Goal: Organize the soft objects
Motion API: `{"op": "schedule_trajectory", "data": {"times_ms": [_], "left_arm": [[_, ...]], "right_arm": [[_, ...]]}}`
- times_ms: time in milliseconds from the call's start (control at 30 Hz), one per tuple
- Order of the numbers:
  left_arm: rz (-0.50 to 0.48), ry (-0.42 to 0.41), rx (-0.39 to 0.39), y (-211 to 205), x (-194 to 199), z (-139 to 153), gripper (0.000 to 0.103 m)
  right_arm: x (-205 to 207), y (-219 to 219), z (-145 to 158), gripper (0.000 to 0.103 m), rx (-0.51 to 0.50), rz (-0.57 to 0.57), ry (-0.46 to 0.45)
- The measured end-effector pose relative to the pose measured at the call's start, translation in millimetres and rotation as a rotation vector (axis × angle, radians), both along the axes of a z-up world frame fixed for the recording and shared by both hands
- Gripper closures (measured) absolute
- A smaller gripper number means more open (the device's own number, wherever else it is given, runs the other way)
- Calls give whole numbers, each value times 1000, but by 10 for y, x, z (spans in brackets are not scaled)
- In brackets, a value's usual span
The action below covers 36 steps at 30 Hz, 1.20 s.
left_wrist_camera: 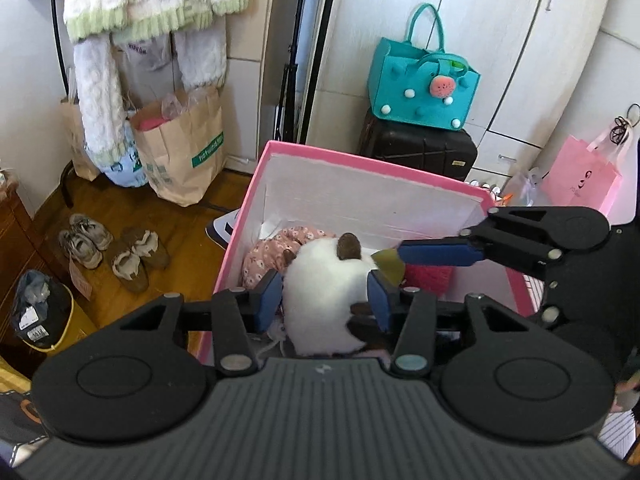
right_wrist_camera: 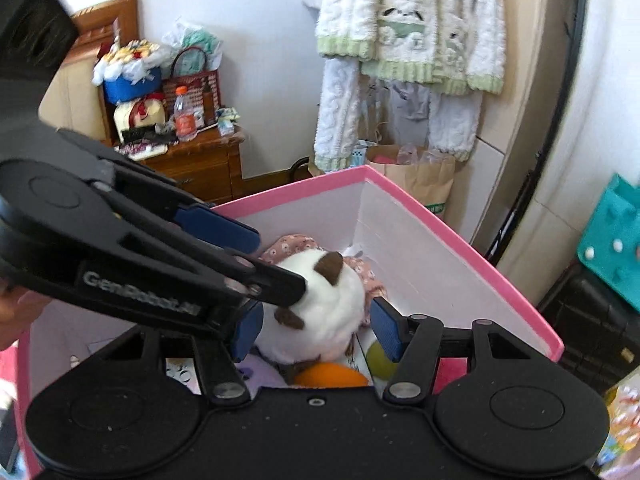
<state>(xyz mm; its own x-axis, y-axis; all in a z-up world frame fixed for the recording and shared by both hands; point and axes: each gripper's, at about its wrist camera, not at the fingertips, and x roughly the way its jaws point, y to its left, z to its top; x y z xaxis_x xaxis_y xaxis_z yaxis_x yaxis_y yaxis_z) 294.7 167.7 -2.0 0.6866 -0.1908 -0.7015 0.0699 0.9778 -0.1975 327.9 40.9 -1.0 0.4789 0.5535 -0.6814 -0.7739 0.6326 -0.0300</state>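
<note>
A white plush toy [left_wrist_camera: 324, 276] [right_wrist_camera: 324, 308] with brown ears sits low inside a pink-rimmed box [left_wrist_camera: 360, 160] [right_wrist_camera: 440, 216]. My left gripper [left_wrist_camera: 324, 300] [right_wrist_camera: 280, 264] is shut on it, with a blue pad pressing each side. My right gripper [right_wrist_camera: 316, 332] is shut on the same toy from another side, and one of its fingers [left_wrist_camera: 440, 254] shows at the right in the left wrist view. Under and behind the toy lie a floral pink cloth [left_wrist_camera: 268, 252] [right_wrist_camera: 292, 244], an orange ball [right_wrist_camera: 332, 374], a green ball [right_wrist_camera: 380, 356] and a red soft item [left_wrist_camera: 428, 276].
On the wooden floor left of the box are shoes [left_wrist_camera: 112, 252] and a paper bag [left_wrist_camera: 184, 152]. Fleece clothes [left_wrist_camera: 152, 0] hang above them. A teal felt bag [left_wrist_camera: 424, 88] rests on a black suitcase [left_wrist_camera: 420, 148] behind the box. A wooden cabinet [right_wrist_camera: 200, 164] stands by the wall.
</note>
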Motion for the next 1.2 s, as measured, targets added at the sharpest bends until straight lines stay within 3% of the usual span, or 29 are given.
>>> {"op": "schedule_trajectory", "data": {"times_ms": [167, 533, 900, 1133, 1200], "left_arm": [[-23, -21, 0, -17, -153, 92, 57], [-70, -74, 82, -240, -599, 383, 52], [-166, -113, 135, -519, -1214, 722, 32], [-230, -174, 129, -653, -1609, 885, 24], [-252, -197, 139, -696, -1723, 894, 16]], "right_arm": [[-152, -266, 87, 38, 50, -51, 1], [-666, -689, 348, 35, 77, -134, -41], [-1337, -1164, 621, 27, 110, -259, -35], [-1859, -1436, 796, 17, 164, -313, -139], [-2002, -1541, 805, 17, 183, -336, -154]]}}
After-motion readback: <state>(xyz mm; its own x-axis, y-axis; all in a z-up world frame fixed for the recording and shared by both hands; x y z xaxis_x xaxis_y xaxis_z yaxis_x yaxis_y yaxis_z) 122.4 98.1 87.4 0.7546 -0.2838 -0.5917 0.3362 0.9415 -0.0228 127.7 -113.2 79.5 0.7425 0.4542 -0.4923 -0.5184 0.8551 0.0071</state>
